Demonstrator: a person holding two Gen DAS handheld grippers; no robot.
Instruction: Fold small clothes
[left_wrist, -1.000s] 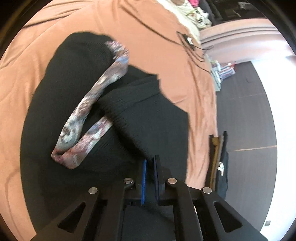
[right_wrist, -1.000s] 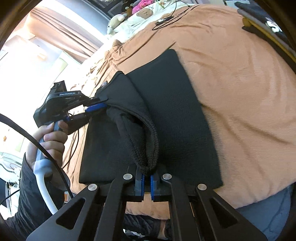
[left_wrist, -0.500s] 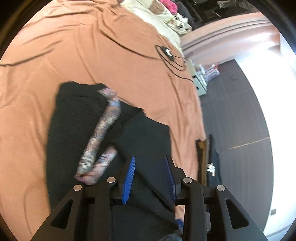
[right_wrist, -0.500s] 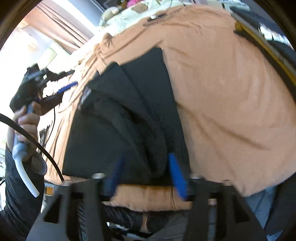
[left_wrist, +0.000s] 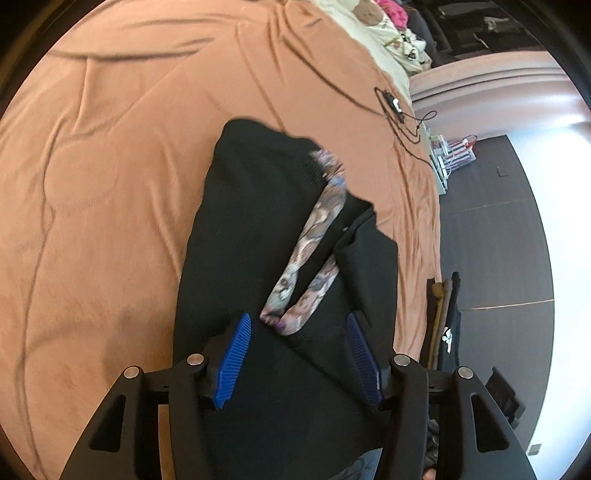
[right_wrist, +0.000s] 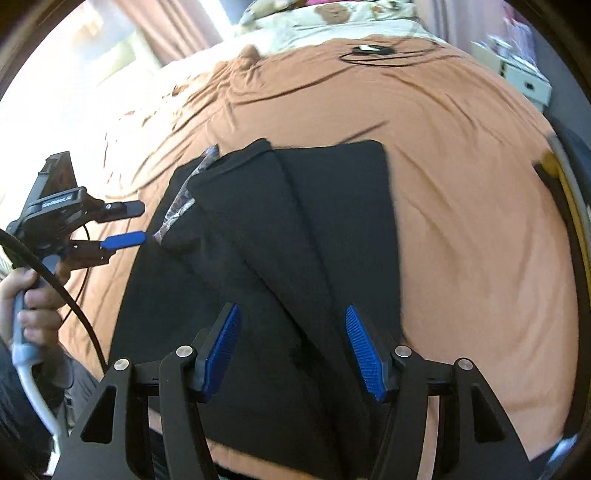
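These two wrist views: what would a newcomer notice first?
A black garment, partly folded, lies in the middle of an orange-brown bedsheet. A pale patterned strap loops across it in the left wrist view. Both blue-padded claws hover open above it, the left claw opening, nothing between.

Both grippers have let go: the black garment (folded over) now lies below the right gripper's fingers, while the left gripper's jaws are opening.

My left camera looks steeply down, close over the black garment; my right does likewise from the other side, both sharing it and the orange bedspread.
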